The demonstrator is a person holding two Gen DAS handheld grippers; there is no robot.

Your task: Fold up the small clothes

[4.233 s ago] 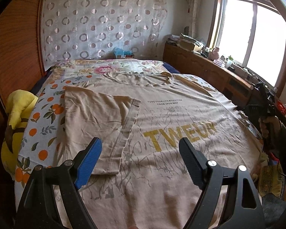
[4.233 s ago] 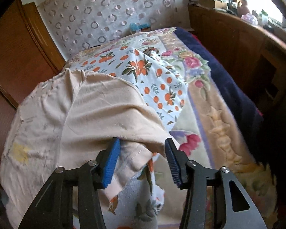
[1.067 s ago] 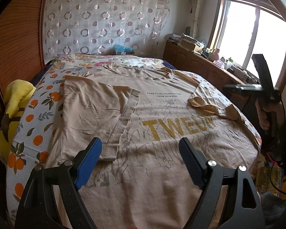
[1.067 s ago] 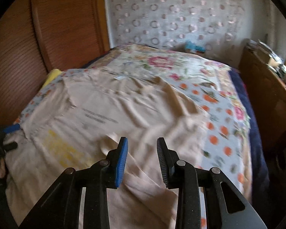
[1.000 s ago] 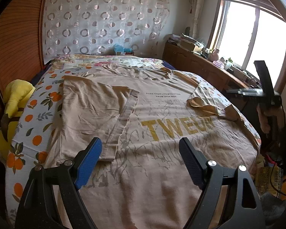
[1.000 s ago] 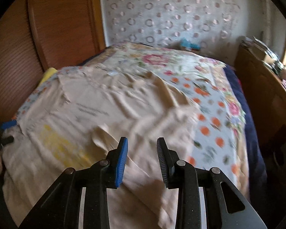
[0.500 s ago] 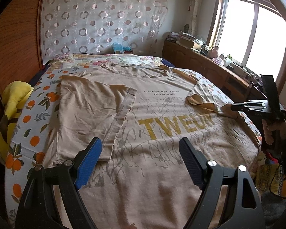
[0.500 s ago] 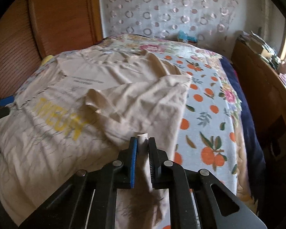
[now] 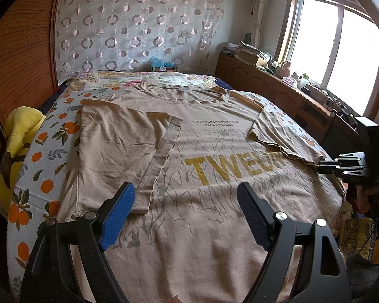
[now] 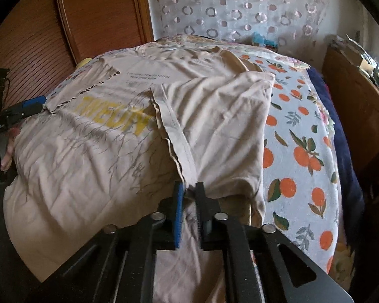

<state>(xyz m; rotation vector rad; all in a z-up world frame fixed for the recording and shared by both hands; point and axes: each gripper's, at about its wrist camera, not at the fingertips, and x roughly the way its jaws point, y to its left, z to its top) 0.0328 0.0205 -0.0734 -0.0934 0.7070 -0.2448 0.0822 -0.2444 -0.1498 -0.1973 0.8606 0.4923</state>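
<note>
Beige cotton T-shirt with yellow block lettering [image 9: 214, 176] lies print-up on the bed with the orange-fruit and floral bedspread [image 9: 38, 156]. Long axis runs near to far: collar at the far end toward the circle-patterned curtain [image 9: 139, 25], hem at the near edge. Left sleeve is folded in flat over the chest. Right sleeve is partly turned in, its edge rumpled. Fabric shows fine creases and a grey branch print under the lettering.

Right claw [image 10: 188, 194]: jaws have just been reopening slightly, now narrow and pinching the hemmed edge of the right sleeve. Left claw [image 9: 184, 212]: wide apart, nothing between, above the lower shirt.

Last letters of the print are covered by the sleeve. Near hem is cut off behind the claws. A yellow soft object [image 9: 17, 136] sits at the left bedside, shape unclear.
</note>
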